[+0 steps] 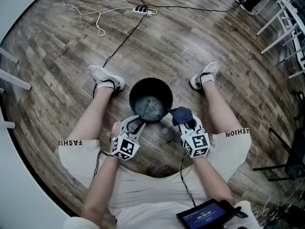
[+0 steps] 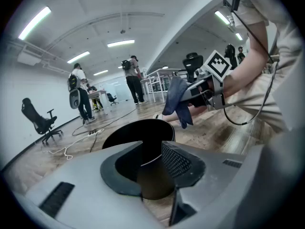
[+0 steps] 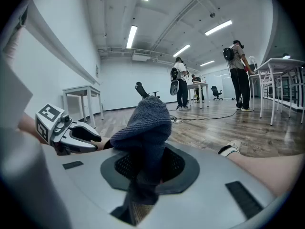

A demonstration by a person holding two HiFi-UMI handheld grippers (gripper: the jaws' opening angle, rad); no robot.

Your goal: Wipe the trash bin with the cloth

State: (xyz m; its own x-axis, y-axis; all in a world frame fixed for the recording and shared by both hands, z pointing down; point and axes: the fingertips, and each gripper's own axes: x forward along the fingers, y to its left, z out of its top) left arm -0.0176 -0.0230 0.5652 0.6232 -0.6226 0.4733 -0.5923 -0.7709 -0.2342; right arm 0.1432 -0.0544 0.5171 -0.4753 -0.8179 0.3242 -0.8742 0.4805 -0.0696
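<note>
– Sitting on a wooden floor (image 1: 190, 42), is that how the person appears?

– Yes. The head view looks steeply down at legs spread wide, with a round black trash bin (image 1: 162, 90) standing upright on the floor between them.

– Where are the two tools?

– The left gripper (image 1: 138, 124) meets the bin at its near left edge. In the left gripper view, the bin's near wall (image 2: 143, 132) stands between the two jaws of that gripper (image 2: 152, 168), and they are clamped on the rim.

– And the cloth?

– A dark blue cloth (image 1: 181, 114) is bunched in the right gripper (image 1: 189, 123), just beside the bin's near right rim. In the right gripper view, the knitted cloth (image 3: 145, 128) rises in a thick fold between the jaws of that gripper (image 3: 147, 171), which are clenched on it, and a tail hangs down below them. Whether the cloth touches the bin cannot be told.

– Anything else nearby?

– A white power strip (image 1: 142, 11) lies on the far floor, with a black cable running from it toward the person. A small screen (image 1: 207, 216) rests at the near edge, by the lap. Both gripper views show people standing far off in a bright room with white desks (image 3: 81, 92).
</note>
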